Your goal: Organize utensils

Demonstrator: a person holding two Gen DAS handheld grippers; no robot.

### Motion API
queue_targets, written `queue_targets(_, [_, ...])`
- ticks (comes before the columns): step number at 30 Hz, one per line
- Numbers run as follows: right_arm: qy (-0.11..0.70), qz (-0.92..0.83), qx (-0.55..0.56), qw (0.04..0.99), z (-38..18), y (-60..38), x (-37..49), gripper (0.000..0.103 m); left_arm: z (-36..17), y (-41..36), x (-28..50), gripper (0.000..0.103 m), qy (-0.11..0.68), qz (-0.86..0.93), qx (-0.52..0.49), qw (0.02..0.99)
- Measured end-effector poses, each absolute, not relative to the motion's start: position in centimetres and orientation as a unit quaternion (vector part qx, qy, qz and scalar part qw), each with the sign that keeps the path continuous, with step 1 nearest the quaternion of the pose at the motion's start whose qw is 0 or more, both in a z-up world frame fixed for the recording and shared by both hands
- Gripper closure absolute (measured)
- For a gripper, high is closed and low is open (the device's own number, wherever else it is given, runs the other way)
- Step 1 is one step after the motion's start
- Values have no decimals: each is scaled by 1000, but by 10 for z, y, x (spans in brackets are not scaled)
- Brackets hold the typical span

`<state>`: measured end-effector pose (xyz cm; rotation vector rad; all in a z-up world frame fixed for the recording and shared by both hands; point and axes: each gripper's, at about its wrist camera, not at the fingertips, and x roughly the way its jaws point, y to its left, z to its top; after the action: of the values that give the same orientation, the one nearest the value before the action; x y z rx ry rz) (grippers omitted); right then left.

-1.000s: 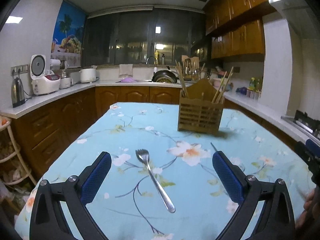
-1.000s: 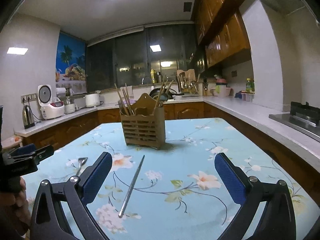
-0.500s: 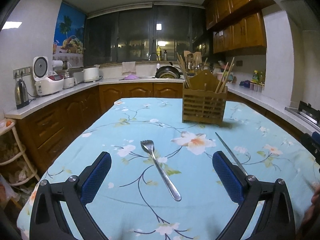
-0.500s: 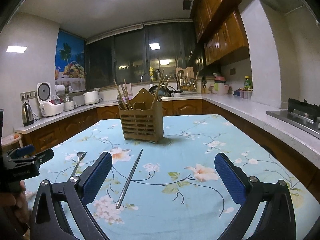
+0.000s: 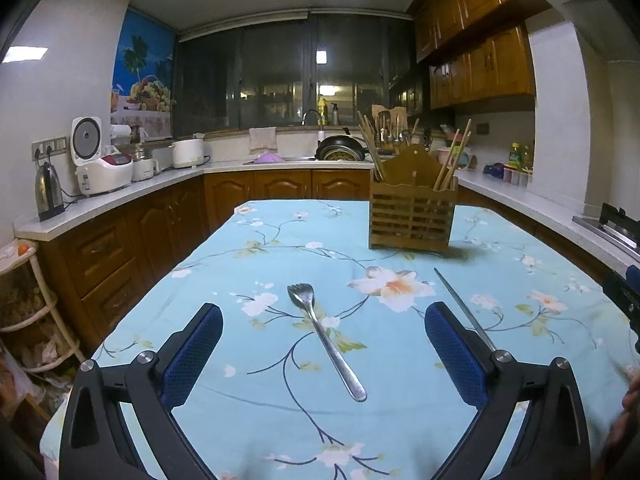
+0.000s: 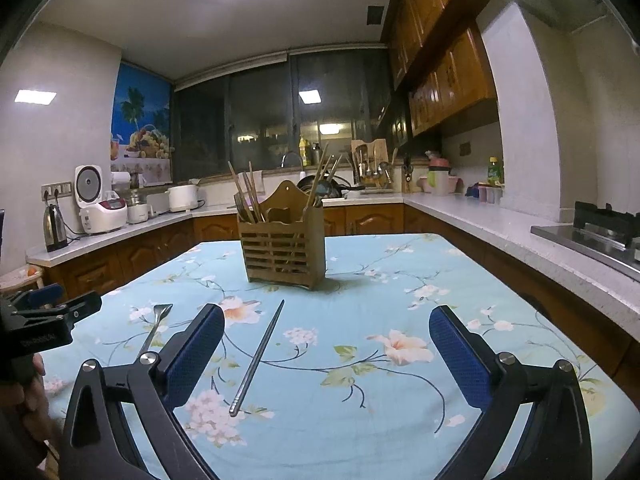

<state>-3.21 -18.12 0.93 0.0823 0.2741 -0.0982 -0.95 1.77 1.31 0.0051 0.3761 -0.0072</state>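
Turquoise floral cloth over the table [image 5: 248,240], biggest thing here, w/ everything sitting on it. One slatted wooden caddy [image 5: 412,218] at the far end, upright, already bristling w/ chopsticks, a handful each side, too bunched to count.

Left gripper [image 5: 320,352] hangs low over the near edge, fingers spread wide, nothing between them. Right gripper [image 6: 326,354], same story: splayed, empty.

Loose utensils, two total: one metal fork [image 5: 322,334] lying flat, tines toward the caddy, dead centre between the left fingers; one steel chopstick [image 6: 260,354] just right of it, tip aimed at the caddy.

Step, I'd say: lining up for the first pick, nothing lifted yet. Next move prob. calls for dropping the left gripper onto the fork handle & pinching that thin shaft flat off the cloth.
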Motion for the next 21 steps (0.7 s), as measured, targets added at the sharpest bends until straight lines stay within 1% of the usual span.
queue_targets(21, [140,-50,40,988,9,-185,-29,0,20,23,-2,1,198,3,14,980])
